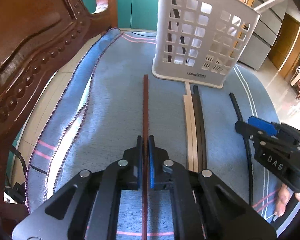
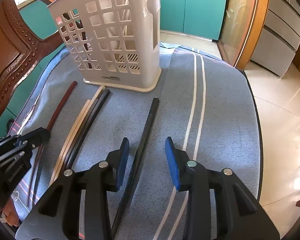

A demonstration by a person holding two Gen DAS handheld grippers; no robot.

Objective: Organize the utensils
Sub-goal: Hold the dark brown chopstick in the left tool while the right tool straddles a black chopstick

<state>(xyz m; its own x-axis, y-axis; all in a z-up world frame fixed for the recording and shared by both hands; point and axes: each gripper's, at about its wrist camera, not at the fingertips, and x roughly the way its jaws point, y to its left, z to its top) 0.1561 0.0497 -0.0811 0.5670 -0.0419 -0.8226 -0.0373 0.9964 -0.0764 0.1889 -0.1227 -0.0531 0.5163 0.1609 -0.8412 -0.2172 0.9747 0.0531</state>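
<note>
My left gripper (image 1: 145,140) is shut on a reddish-brown chopstick (image 1: 145,104) that lies lengthwise on the blue cloth (image 1: 114,92), pointing at a white slotted utensil holder (image 1: 202,40). The chopstick also shows in the right wrist view (image 2: 58,108), with the left gripper (image 2: 41,135) on it. My right gripper (image 2: 147,156) is open, its blue pads either side of a black chopstick (image 2: 148,124) on the cloth. Pale wood and dark chopsticks (image 2: 84,116) lie side by side between the two. The holder (image 2: 114,40) has dark sticks inside.
A carved wooden chair back (image 1: 30,46) rises at the left. The cloth (image 2: 220,110) covers a round seat whose edge drops to a tiled floor (image 2: 280,120) on the right. Teal cabinets (image 2: 194,6) stand behind.
</note>
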